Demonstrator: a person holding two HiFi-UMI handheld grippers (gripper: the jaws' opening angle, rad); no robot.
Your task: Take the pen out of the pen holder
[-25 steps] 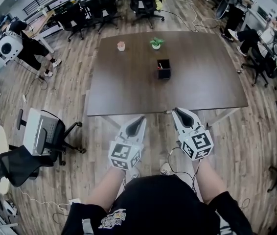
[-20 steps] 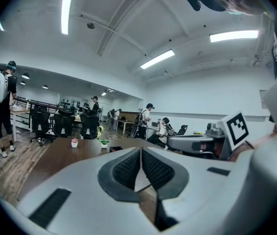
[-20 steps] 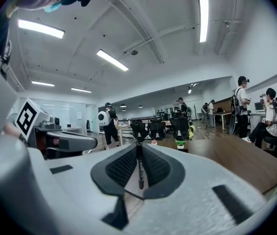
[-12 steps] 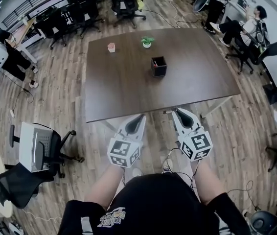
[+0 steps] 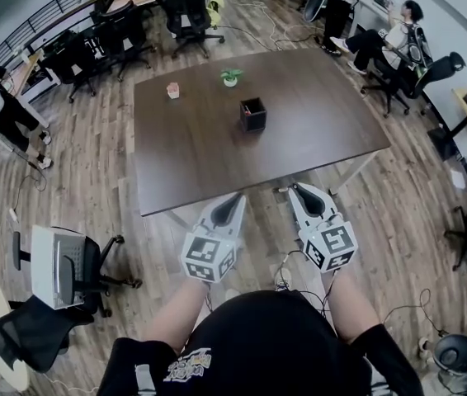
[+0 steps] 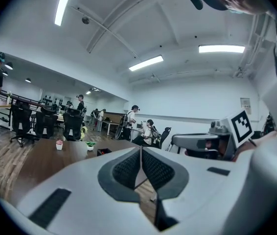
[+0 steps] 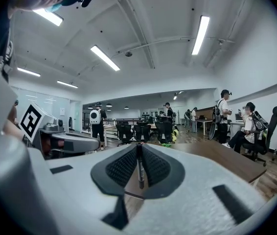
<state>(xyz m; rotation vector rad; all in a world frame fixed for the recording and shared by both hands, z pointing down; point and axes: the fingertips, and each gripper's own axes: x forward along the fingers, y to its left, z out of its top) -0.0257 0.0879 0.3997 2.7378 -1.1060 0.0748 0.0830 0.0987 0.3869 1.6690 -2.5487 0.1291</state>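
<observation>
The black square pen holder (image 5: 252, 115) stands on the dark wooden table (image 5: 200, 163), well beyond both grippers; something thin shows inside it. The left gripper view catches it as a small dark box (image 6: 103, 152). My right gripper (image 5: 298, 190) hangs off the table's near edge, shut on a thin dark pen (image 7: 139, 168) that stands upright between its pads (image 7: 124, 168). My left gripper (image 5: 235, 198) is beside it, shut with nothing in it; its pads (image 6: 126, 168) meet at the tips.
A small green plant (image 5: 231, 77) and a pink pot (image 5: 172, 91) stand at the table's far side. Office chairs (image 5: 186, 7) and seated people (image 5: 382, 35) lie beyond, a white chair (image 5: 64, 264) at my left. Cables (image 5: 295, 266) trail on the wooden floor.
In the head view the table and pen holder have slid up and to the left and look a little farther off. Both grippers keep their pose, the right still closed on the pen.
</observation>
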